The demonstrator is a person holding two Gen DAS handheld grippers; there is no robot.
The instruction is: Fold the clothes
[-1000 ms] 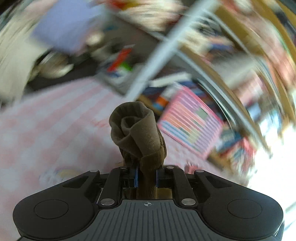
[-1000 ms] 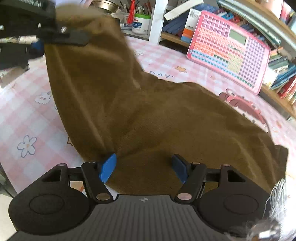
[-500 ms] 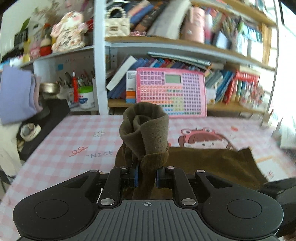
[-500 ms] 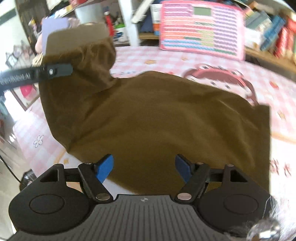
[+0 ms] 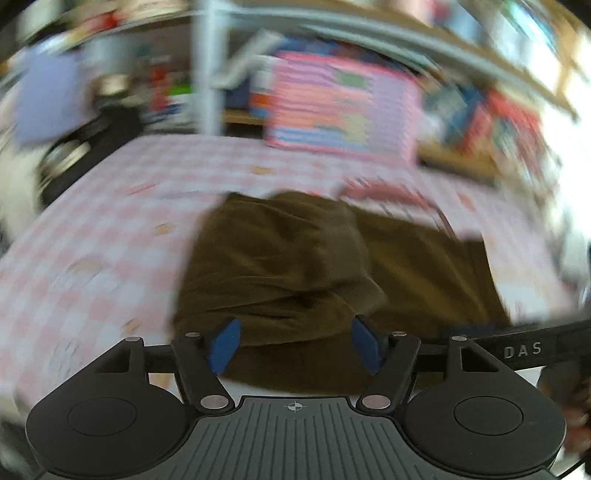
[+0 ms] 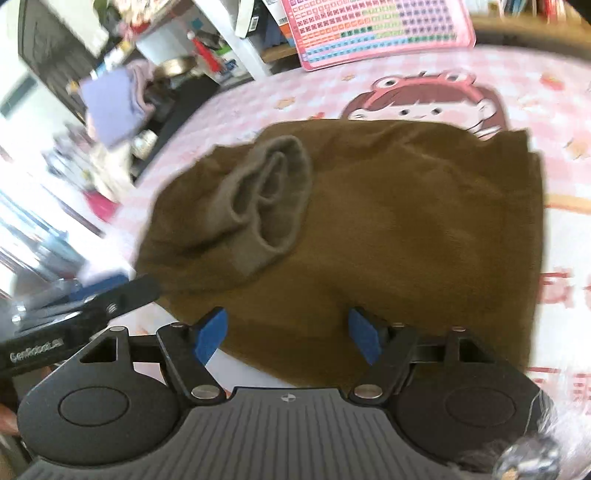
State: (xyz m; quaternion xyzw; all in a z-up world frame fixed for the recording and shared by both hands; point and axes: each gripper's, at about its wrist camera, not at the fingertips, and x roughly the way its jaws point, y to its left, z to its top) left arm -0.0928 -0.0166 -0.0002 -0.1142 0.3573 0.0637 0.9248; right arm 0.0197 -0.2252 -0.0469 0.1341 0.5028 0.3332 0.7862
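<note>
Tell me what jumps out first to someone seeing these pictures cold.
The brown garment dominates, spread across the pink checked tablecloth with a ribbed cuff flopped open on top of it toward the left. Behind it, a bright pink keyboard toy leans at the shelves. Both the left gripper and right gripper hang open over the garment's near edge, holding nothing.

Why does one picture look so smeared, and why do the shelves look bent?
Left wrist view: motion blur smears the shelves and the pink checked tablecloth; the brown garment is soft too. Right wrist view: sharper at the garment's cuff, blurred and overexposed at the left edge. Both are fisheye, which bends straight lines.
</note>
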